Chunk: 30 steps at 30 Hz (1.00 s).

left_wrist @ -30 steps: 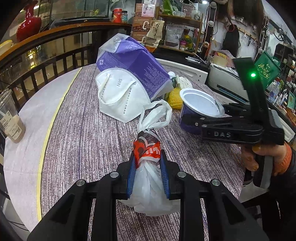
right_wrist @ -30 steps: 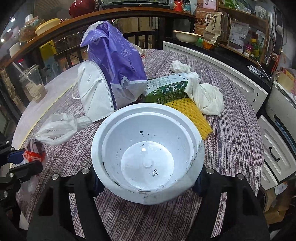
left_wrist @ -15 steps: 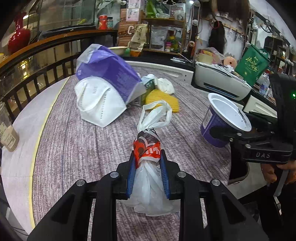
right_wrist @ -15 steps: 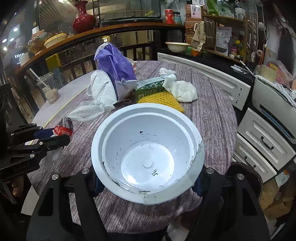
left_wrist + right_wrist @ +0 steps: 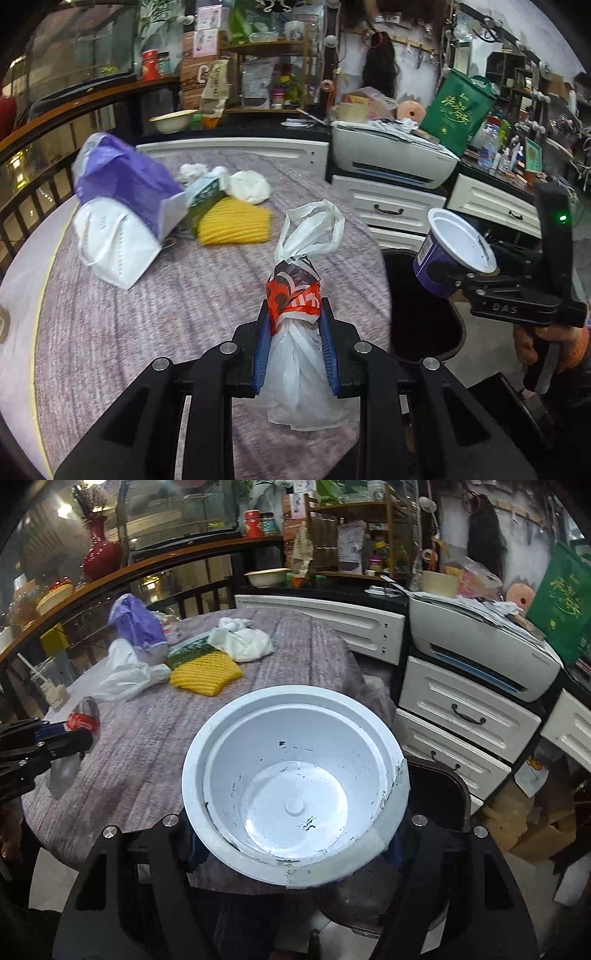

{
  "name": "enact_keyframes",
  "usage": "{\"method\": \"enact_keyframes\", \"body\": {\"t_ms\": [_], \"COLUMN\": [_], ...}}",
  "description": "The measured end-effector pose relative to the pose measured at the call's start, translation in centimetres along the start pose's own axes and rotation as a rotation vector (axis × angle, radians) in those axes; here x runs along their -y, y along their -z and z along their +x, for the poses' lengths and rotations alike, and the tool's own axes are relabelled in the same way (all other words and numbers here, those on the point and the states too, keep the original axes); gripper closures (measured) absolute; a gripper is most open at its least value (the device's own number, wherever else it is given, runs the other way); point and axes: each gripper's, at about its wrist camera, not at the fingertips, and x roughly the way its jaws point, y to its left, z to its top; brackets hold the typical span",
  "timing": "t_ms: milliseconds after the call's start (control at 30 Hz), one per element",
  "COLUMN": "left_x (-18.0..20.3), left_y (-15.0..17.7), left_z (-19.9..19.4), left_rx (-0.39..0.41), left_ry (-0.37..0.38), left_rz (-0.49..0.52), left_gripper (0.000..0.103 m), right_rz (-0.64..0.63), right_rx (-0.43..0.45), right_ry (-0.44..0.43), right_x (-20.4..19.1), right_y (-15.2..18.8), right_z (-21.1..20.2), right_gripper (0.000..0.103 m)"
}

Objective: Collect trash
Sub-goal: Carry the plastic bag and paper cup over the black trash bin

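**Carrying two pieces to the bin**

Cluttered shelves, white drawers and a printer ring the round counter, which wears a purple-grey cloth. Just beside its right edge, lower down, sits the dark bin, mouth open and apparently unobstructed. That looks like your target for both loads.

On the counter, well back from you, a purple bag, a white face mask, a yellow foam net and some crumpled white tissue are yet to be collected.

Your right tool is clamped across the sides of the purple-walled cup, whose white inside faces the wrist camera. In the left view the cup hangs tilted above the bin's far side. Bring it over the middle of the opening before you let the jaws part, and tip it so any dregs fall inward.

Your left tool is closed on the neck of the knotted white plastic bag, right at its red printed band, over the counter near the bin-side edge. The bag's belly sags below the pads, so carry it clear of the edge, hold it above the bin's mouth, and release only once the loose bottom is inside the rim.
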Motion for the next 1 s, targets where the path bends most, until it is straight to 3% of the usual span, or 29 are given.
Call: {"method": "enact_keyframes", "body": {"t_ms": [200,400,667,1000], "left_x": [4.1,7.6,11.0,13.8], "left_y": [-1.5,-2.3,-2.4,-1.3], "left_z": [1.9,4.0,6.7,10.2], "left_rx": [-0.001,-0.025,-0.077,-0.17], "left_ry": [0.078,0.139,0.185,0.211], "left_rz": [0.043,0.075,0.114,0.139], "left_gripper": [0.078,0.078,0.078,0.078], "right_rz": [0.101,0.214,0.282,0.292], "right_rx": [-0.107,-0.279,-0.465,-0.631], "right_ry": [0.089,0.134,0.128,0.125], "right_x": [4.9,9.3,11.4,12.4], "right_y": [2.4,5.9,9.3,11.4], "right_z": [3.6,10.2,17.6,23.5], "right_gripper": [0.032,0.032,0.032,0.032]}}
